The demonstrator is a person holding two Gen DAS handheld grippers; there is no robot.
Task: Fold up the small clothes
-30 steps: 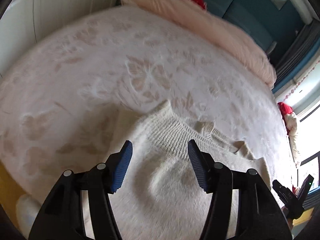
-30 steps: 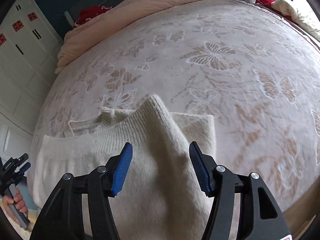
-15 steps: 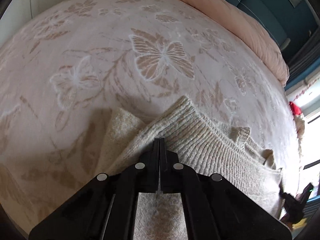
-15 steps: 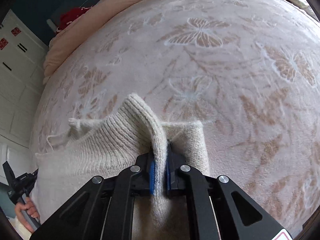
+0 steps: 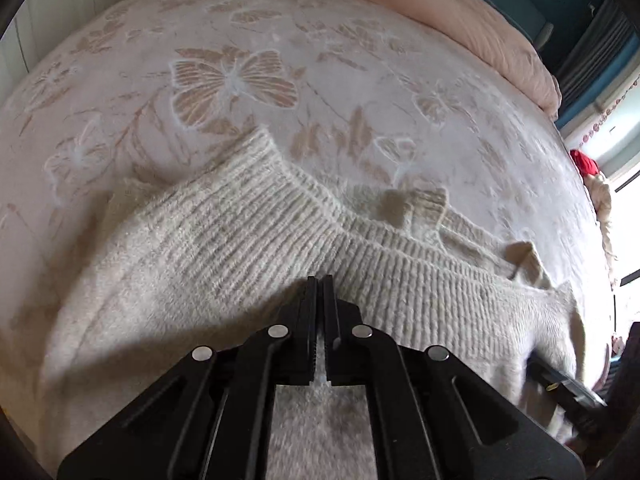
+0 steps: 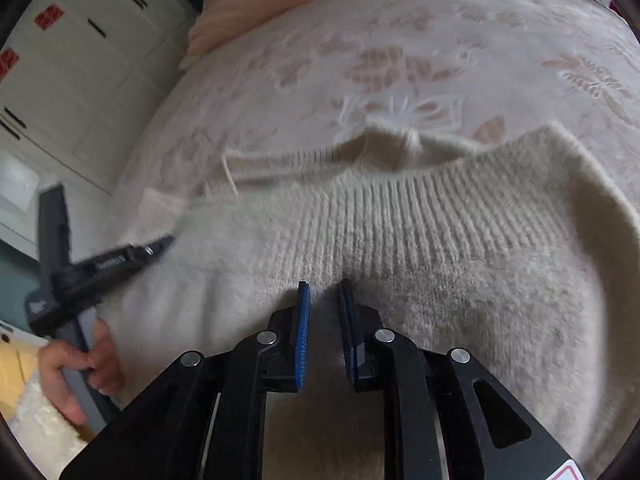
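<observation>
A cream knitted sweater (image 5: 248, 232) lies on the bed, its ribbed band folded over toward the far side; it also shows in the right wrist view (image 6: 440, 216). My left gripper (image 5: 320, 284) is shut on a pinch of the sweater near the ribbed band. My right gripper (image 6: 323, 292) is shut on a thicker fold of the same sweater, jaws a little apart around the knit. The left gripper (image 6: 120, 260) and the hand holding it appear at the left of the right wrist view. The right gripper (image 5: 568, 392) shows blurred at the right edge of the left wrist view.
The bed has a pale blanket with butterfly patterns (image 5: 236, 80). A pink duvet (image 5: 460, 12) is bunched at the far side. White cabinets (image 6: 72, 64) stand to the left. A red item (image 5: 584, 164) lies by the window.
Both grippers closed on the sweater from wide open a second ago. Since half a second ago they have carried the ribbed edge, and the sweater now lies spread wider across both views.
</observation>
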